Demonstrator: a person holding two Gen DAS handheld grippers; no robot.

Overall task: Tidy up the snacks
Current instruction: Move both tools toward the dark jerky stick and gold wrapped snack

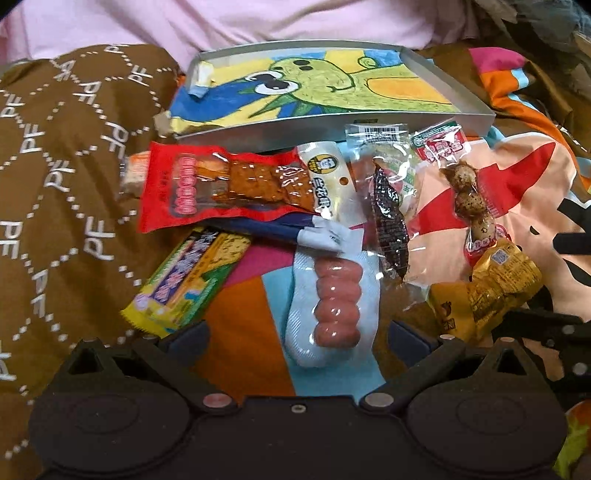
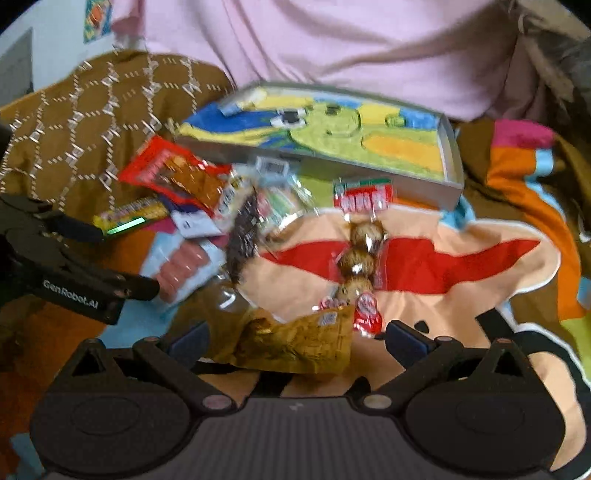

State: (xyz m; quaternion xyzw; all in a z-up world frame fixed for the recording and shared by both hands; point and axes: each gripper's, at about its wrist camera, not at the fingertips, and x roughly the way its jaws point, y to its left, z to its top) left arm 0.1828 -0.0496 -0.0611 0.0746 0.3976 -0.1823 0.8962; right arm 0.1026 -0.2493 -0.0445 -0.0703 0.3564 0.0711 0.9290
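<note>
Left gripper (image 1: 297,334) hovers with its jaws spread wide on either side of the pink sausage pack (image 1: 334,306), nothing between the fingers being clamped; right gripper (image 2: 295,341) is likewise spread wide, straddling the crumpled gold snack pouch (image 2: 299,343) without closing on it. Just beyond the sausage pack lie a white tube-shaped packet (image 1: 332,181) and, beside it, a dark strip in clear wrap (image 1: 388,218). To the sausage pack's left sits a yellow-green bar (image 1: 184,284), and above that a red packet of brown dried tofu (image 1: 221,188). To its right, a skewer of speckled quail eggs in clear film (image 1: 469,199) runs down toward the gold snack pouch. Farther back from the sausage pack, a shallow grey box (image 1: 443,122) lined with a green cartoon drawing rests on the bedding, with no snacks visible in it. Everything lies on a multicoloured blanket (image 1: 243,325), with brown lettered fabric (image 1: 66,184) to the left and pink cloth (image 1: 295,22) behind. The right wrist view is motion-blurred
</note>
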